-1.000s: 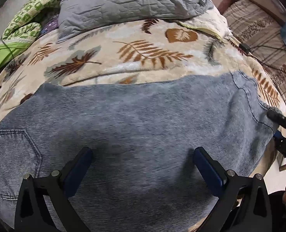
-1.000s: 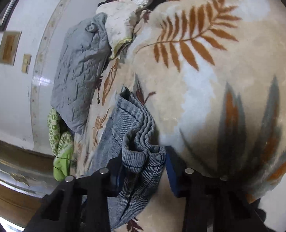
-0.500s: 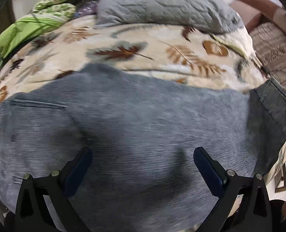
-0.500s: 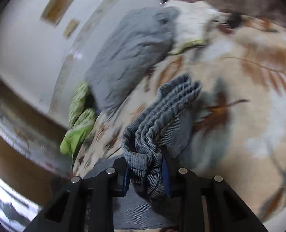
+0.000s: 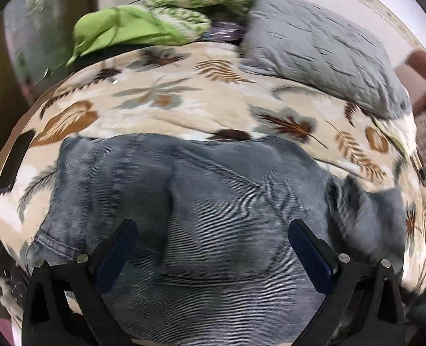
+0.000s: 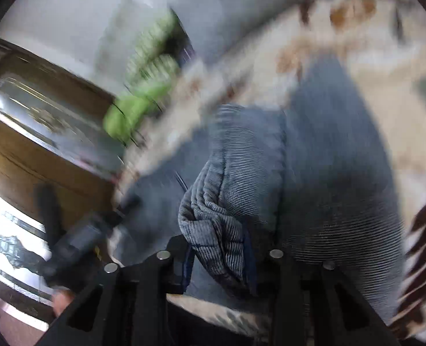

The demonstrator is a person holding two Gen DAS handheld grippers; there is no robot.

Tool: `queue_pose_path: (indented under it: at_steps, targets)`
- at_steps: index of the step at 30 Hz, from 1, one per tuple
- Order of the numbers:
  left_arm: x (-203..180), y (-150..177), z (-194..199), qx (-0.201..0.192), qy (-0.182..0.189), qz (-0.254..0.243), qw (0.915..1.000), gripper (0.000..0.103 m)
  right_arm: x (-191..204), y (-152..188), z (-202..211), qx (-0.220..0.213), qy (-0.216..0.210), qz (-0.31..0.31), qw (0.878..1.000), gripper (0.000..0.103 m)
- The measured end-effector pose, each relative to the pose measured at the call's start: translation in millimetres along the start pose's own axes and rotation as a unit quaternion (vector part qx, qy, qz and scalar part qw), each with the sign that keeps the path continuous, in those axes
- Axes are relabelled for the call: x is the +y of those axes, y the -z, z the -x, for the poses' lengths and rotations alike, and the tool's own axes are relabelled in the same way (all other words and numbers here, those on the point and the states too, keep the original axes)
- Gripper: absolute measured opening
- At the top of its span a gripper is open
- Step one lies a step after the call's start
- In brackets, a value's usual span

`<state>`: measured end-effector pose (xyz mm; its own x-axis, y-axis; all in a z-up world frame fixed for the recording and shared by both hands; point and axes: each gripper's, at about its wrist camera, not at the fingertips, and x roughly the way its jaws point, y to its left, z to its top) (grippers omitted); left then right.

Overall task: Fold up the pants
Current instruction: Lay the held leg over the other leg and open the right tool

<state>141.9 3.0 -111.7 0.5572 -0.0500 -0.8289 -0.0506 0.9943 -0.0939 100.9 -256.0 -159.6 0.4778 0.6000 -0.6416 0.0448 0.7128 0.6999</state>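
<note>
right wrist: claw (image 6: 217, 262) pinching pants (image 6: 230, 201)

The grey-blue corduroy pants (image 5: 213, 207) lie spread across the leaf-print bed, seat side up, a back pocket showing at center and the waistband toward 8 o'clock in the left wrist view. Toward 3 o'clock a bunched fold rises off the flat cloth. The right wrist view shows ribbed layers gathered into a thick wad (image 6: 221, 230).

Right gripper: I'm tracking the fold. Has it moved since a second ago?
Yes. The right gripper, shut on the bunched pants, has carried them toward the green bedding, over the pants' flat part.
</note>
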Motion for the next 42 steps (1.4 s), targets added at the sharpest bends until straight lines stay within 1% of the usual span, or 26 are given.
queue_pose_path:
  at_steps: [1, 2, 3, 4, 5, 6, 7, 9, 10, 11, 14, 16, 17, 18, 19, 20, 21, 22, 23, 24, 25, 27, 32, 34, 38, 42]
  targets:
    - [2, 0, -1, 0.002, -0.001, 0.005, 1.0000, 0.103, 2, 2, -4, 0.005, 0.006, 0.004, 1.000, 0.036]
    - [4, 1, -1, 0.003, 0.000, 0.007, 1.0000, 0.103, 5, 0, -3, 0.002, 0.004, 0.012, 1.000, 0.044]
    - [4, 2, -2, 0.004, 0.004, 0.006, 1.0000, 0.103, 7, -2, 4, -0.002, -0.025, 0.015, 1.000, 0.059]
    - [1, 4, -1, 0.005, 0.008, 0.001, 1.0000, 0.103, 7, -3, 11, -0.009, -0.057, 0.010, 0.998, 0.066]
    - [-2, 5, 0, 0.005, 0.011, -0.006, 0.9999, 0.103, 5, -4, 22, -0.026, -0.101, 0.000, 0.995, 0.067]
    - [-7, 5, 0, 0.004, 0.013, -0.012, 0.9998, 0.103, 4, -5, 30, -0.038, -0.125, -0.002, 0.991, 0.069]
    - [-13, 5, 2, 0.001, 0.016, -0.018, 0.9997, 0.103, 4, -5, 38, -0.050, -0.140, 0.002, 0.989, 0.069]
    - [-23, 4, 8, -0.006, 0.026, -0.029, 0.9992, 0.103, -1, -6, 60, -0.094, -0.137, 0.007, 0.986, 0.069]
    - [-31, 3, 10, -0.010, 0.032, -0.037, 0.9988, 0.103, -8, -6, 72, -0.121, -0.122, 0.000, 0.985, 0.069]
    - [-38, 3, 12, -0.012, 0.035, -0.046, 0.9983, 0.103, -14, -8, 77, -0.134, -0.107, -0.008, 0.985, 0.069]
    - [-69, 3, 11, -0.021, 0.043, -0.078, 0.9958, 0.103, -34, -7, 85, -0.148, -0.021, -0.029, 0.988, 0.065]
    - [-90, 6, 6, -0.020, 0.042, -0.100, 0.9939, 0.103, -43, -7, 80, -0.136, 0.002, -0.035, 0.990, 0.043]
    - [-100, 8, 2, -0.017, 0.042, -0.109, 0.9930, 0.103, -44, -8, 77, -0.129, 0.021, -0.029, 0.991, 0.039]
    - [-110, 11, -4, -0.014, 0.040, -0.121, 0.9917, 0.103, -43, -9, 70, -0.115, 0.057, -0.013, 0.992, 0.035]
    - [-118, 14, -8, -0.013, 0.030, -0.135, 0.9904, 0.103, -43, -8, 63, -0.104, 0.085, -0.001, 0.991, 0.033]
    - [-128, 21, -17, -0.008, 0.004, -0.160, 0.9871, 0.103, -46, -10, 59, -0.094, 0.101, 0.008, 0.990, 0.032]
    - [-132, 25, -25, 0.000, -0.010, -0.174, 0.9846, 0.103, -45, -9, 49, -0.074, 0.135, 0.025, 0.988, 0.032]
    - [-134, 31, -34, 0.013, -0.017, -0.185, 0.9825, 0.103, -42, -10, 42, -0.067, 0.153, 0.038, 0.985, 0.031]
    - [-132, 36, -40, 0.024, -0.015, -0.185, 0.9824, 0.103, -38, -8, 38, -0.066, 0.171, 0.059, 0.981, 0.031]
    - [-129, 39, -43, 0.026, -0.007, -0.177, 0.9838, 0.103, -29, -7, 33, -0.062, 0.198, 0.090, 0.974, 0.031]
    - [-124, 40, -43, 0.022, 0.002, -0.165, 0.9861, 0.103, -25, -4, 32, -0.059, 0.213, 0.106, 0.970, 0.031]
    - [-121, 40, -44, 0.024, 0.012, -0.157, 0.9873, 0.103, -20, -2, 31, -0.056, 0.234, 0.121, 0.963, 0.031]
    - [-123, 41, -46, 0.021, 0.014, -0.163, 0.9863, 0.103, -18, -4, 29, -0.053, 0.252, 0.133, 0.957, 0.031]
    - [-124, 42, -46, 0.017, 0.016, -0.163, 0.9863, 0.103, -15, -2, 27, -0.053, 0.267, 0.147, 0.951, 0.031]
    - [-123, 43, -47, 0.012, 0.023, -0.164, 0.9861, 0.103, -7, -2, 21, -0.054, 0.282, 0.157, 0.945, 0.031]
    - [-121, 44, -47, 0.006, 0.029, -0.161, 0.9865, 0.103, -6, -1, 19, -0.056, 0.289, 0.162, 0.942, 0.031]
